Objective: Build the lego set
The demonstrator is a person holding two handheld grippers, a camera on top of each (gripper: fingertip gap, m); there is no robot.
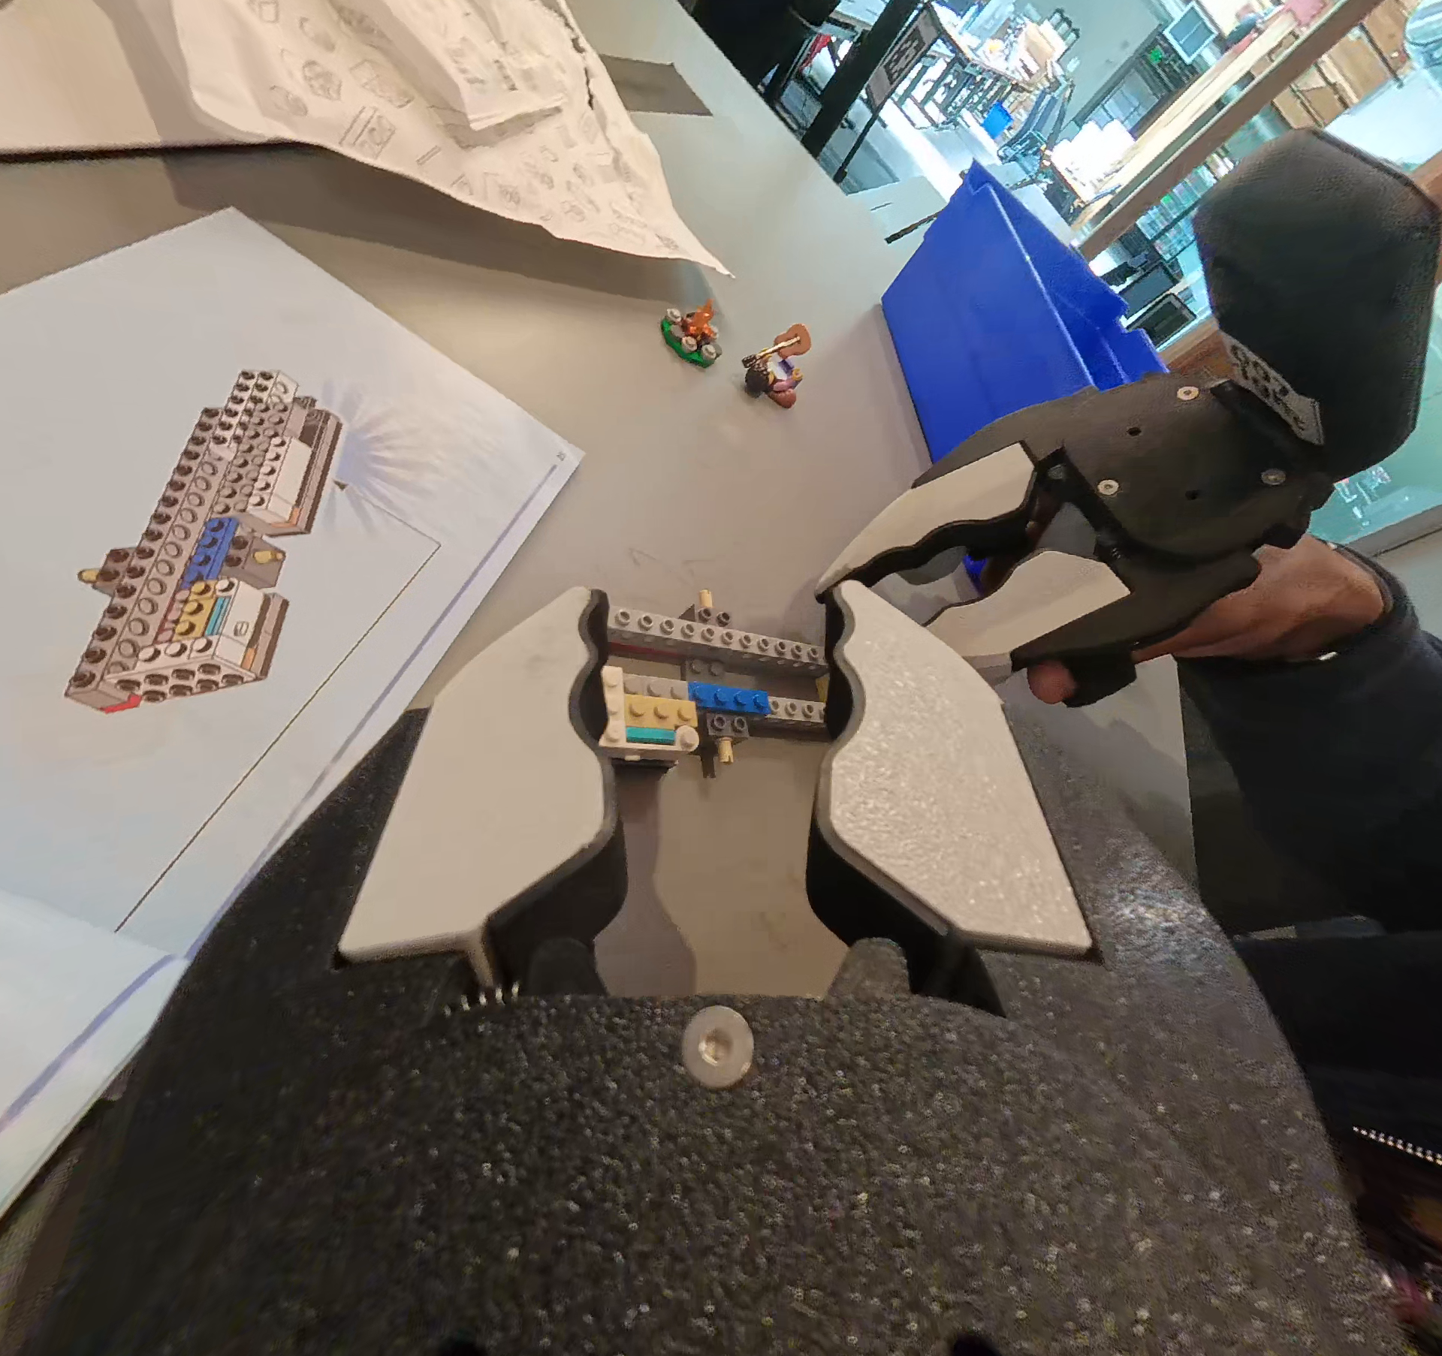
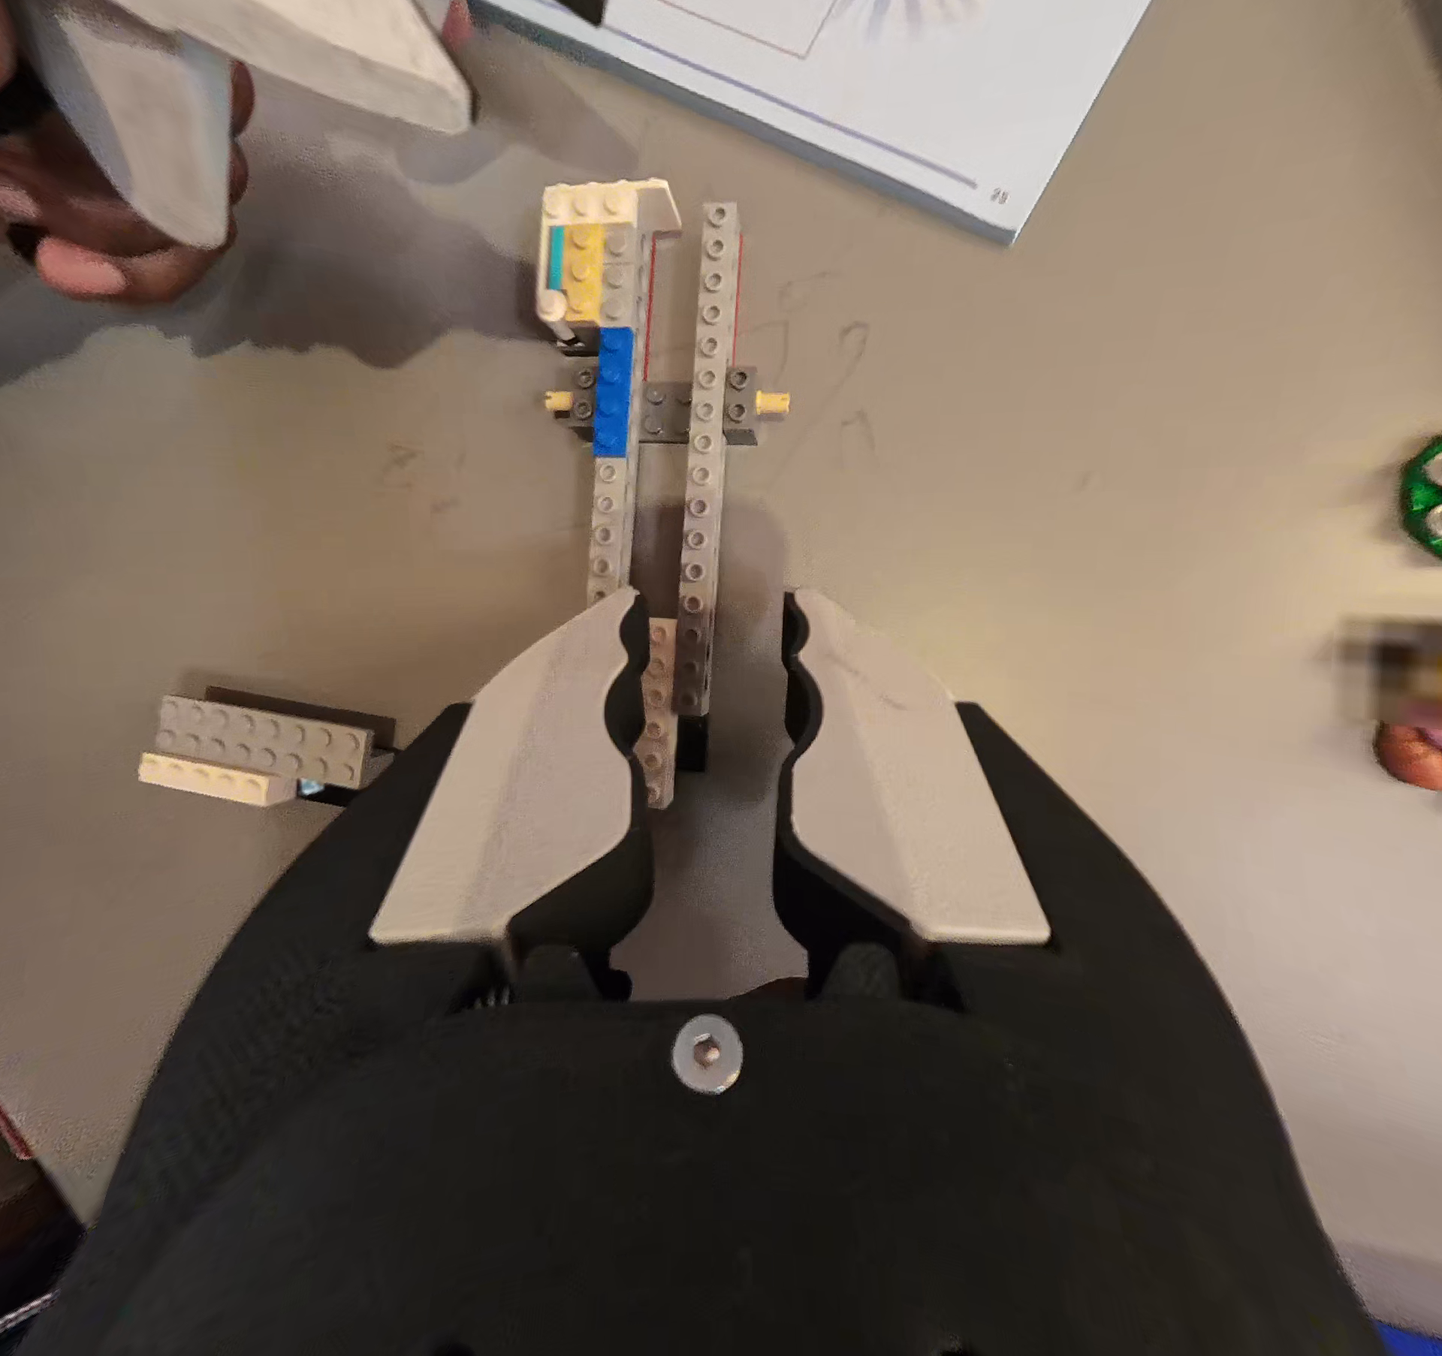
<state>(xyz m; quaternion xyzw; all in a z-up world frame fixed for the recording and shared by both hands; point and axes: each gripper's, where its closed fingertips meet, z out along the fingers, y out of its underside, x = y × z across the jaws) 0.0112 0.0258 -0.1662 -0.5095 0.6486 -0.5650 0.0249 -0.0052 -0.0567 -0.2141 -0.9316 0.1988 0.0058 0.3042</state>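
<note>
1. Left tongs [image 1: 710,655] filled the left wrist view, spread wide around the brick model [image 1: 714,694] on the counter [image 1: 702,476], no pad plainly pressing it. Right tongs [image 1: 874,593] hovered just beside; the two tools could bump and skew the model.
2. Right tongs [image 2: 710,663] stood part open over the model's [image 2: 706,398] near end, a light grey plate [image 2: 659,710] lying against the left pad [image 2: 616,663], the right pad clear. That plate might slip off.

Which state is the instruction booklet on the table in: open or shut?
Open. The instruction booklet lies flat on the table, showing an inner page with a pictured brick model; another page's edge shows at lower left.
</note>
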